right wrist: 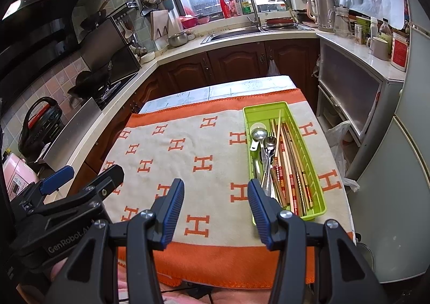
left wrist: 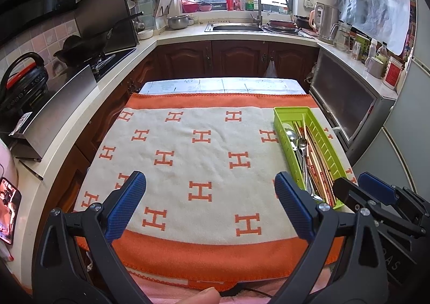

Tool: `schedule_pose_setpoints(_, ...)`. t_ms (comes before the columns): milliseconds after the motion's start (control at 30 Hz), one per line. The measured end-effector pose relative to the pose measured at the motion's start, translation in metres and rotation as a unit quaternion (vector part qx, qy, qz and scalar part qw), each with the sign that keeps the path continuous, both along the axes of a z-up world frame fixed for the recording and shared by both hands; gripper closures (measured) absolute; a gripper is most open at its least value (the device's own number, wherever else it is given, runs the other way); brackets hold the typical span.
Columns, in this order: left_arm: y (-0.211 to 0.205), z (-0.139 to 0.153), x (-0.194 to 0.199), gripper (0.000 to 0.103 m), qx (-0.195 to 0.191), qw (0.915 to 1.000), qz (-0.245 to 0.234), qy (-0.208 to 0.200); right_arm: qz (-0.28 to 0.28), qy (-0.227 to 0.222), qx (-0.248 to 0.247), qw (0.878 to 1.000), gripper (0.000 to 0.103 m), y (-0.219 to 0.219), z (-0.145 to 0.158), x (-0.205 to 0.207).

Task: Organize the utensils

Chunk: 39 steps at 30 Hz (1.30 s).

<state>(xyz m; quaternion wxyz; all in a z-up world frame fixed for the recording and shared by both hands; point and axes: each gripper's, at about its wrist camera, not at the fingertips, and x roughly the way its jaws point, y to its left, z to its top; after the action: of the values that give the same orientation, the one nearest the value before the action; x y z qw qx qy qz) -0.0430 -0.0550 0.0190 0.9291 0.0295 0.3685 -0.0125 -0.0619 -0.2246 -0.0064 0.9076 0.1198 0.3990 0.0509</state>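
Observation:
A green plastic tray (left wrist: 319, 137) (right wrist: 299, 143) lies on the right side of the orange-and-cream towel (left wrist: 204, 159) (right wrist: 188, 153). It holds metal spoons (left wrist: 294, 137) (right wrist: 264, 140), a fork and several chopsticks (left wrist: 318, 167) (right wrist: 290, 169), lying lengthwise. My left gripper (left wrist: 211, 183) hovers open over the towel's near middle, nothing between its blue pads. My right gripper (right wrist: 216, 191) is open and empty too, above the towel just left of the tray's near end. In the left wrist view the right gripper (left wrist: 352, 185) shows beside the tray's near end.
The towel covers a small table (left wrist: 223, 85) in a U-shaped kitchen. A stove with a wok (left wrist: 83, 49) is on the left counter, a sink (left wrist: 233, 26) at the back, a cabinet (left wrist: 346, 100) and fridge (right wrist: 397, 169) close on the right. A fingertip (left wrist: 199, 297) shows at the bottom.

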Motion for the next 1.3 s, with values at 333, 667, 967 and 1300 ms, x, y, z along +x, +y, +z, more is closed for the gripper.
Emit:
schedule_pose_setpoints(333, 0.005, -0.009, 0.011, 0.007, -0.001, 1.0000, -0.003, 0.006, 0.000, 0.003, 0.001, 1.000, 0.054, 0.002, -0.002, 0.001)
schedule_pose_setpoints(667, 0.006, -0.019, 0.017, 0.007, -0.004, 0.9999, -0.003, 0.013, -0.002, 0.009, 0.004, 1.000, 0.054, 0.006, -0.008, 0.003)
schedule_pose_setpoints(967, 0.006, -0.028, 0.018, 0.007, -0.003, 0.9998, -0.002, 0.018, -0.002, 0.010, 0.004, 1.000, 0.054, 0.006, -0.008, 0.003)
schedule_pose_setpoints(1300, 0.010, -0.034, 0.018, 0.007, -0.008, 0.9998, 0.000, 0.021, -0.003, 0.011, 0.003, 1.000, 0.054, 0.008, -0.009, 0.004)
